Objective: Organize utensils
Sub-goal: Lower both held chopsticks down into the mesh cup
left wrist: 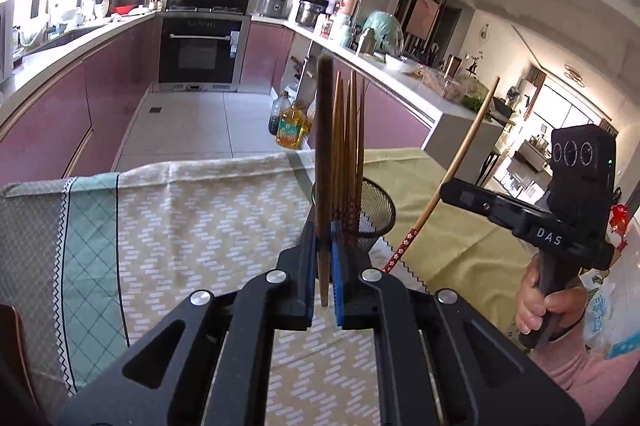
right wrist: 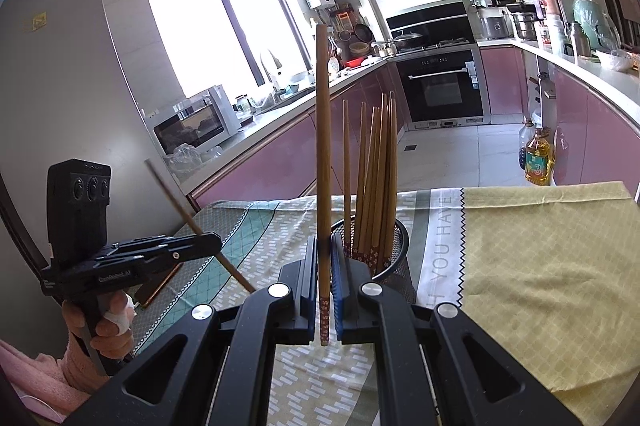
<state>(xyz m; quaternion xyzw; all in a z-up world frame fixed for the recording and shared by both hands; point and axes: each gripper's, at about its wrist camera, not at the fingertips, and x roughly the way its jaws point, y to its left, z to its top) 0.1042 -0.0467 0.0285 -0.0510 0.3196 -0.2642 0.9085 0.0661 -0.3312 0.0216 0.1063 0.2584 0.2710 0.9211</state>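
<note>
My left gripper (left wrist: 325,238) is shut on a wooden chopstick (left wrist: 323,162) and holds it upright just in front of a black mesh holder (left wrist: 378,210) with several chopsticks (left wrist: 350,130) standing in it. My right gripper (right wrist: 325,250) is shut on another wooden chopstick (right wrist: 323,146), also upright, close in front of the same holder (right wrist: 396,258). In the left wrist view the right gripper's body (left wrist: 568,218) is at the right, its chopstick (left wrist: 464,162) slanted. In the right wrist view the left gripper's body (right wrist: 132,258) is at the left, its chopstick (right wrist: 192,218) slanted.
The table carries a patterned cloth (left wrist: 180,218) and a yellow-green cloth (right wrist: 540,258). Beyond its far edge is the kitchen floor with oil bottles (left wrist: 292,126), pink cabinets and an oven (right wrist: 444,86). A dark flat object (right wrist: 160,286) lies at the table's left edge.
</note>
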